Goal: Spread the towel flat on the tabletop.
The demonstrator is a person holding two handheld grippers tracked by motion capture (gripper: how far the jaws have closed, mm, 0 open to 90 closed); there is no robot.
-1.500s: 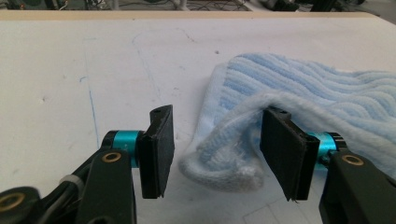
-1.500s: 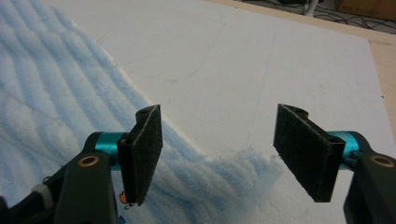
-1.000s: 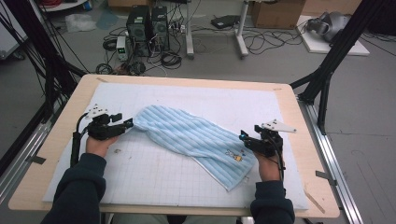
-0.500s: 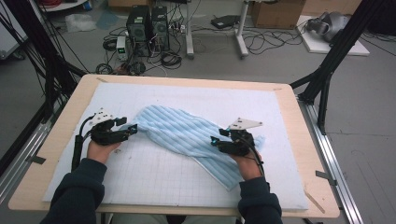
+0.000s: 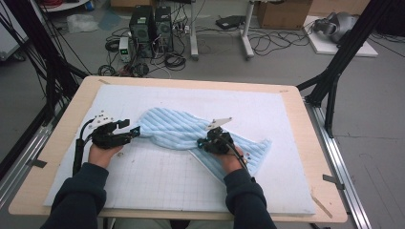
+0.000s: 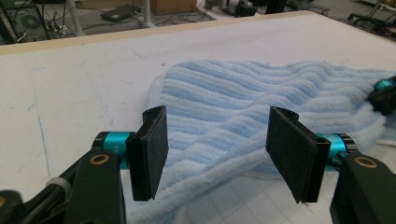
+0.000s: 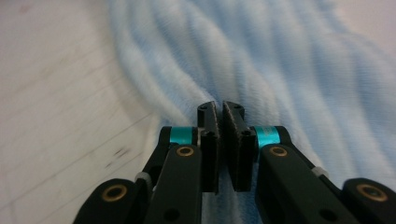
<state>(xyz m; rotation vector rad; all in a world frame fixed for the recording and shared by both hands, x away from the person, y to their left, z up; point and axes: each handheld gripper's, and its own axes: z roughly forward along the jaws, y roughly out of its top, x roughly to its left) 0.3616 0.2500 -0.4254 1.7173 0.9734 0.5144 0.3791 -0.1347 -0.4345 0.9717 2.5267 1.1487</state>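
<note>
In the high view, a light blue striped towel (image 5: 191, 136) is seen crumpled across the middle of the frame on a white mat (image 5: 286, 109) that covers the wooden table (image 5: 313, 157). The left gripper (image 5: 133, 133) is held level at centre left, its tips at the towel's left end, with the forearm entering from the lower left. The right gripper (image 5: 203, 143) is set over the towel just right of centre, the hand behind it and the sleeve coming up from the bottom edge.

In the left gripper view, the jaws are spread wide, with the towel's (image 6: 261, 107) thick hem lying between them but not pressed.

In the right gripper view, the jaws have just been closing and are seen almost together, pointed down at the towel (image 7: 280, 60); whether a fold is pinched cannot be told.
</note>
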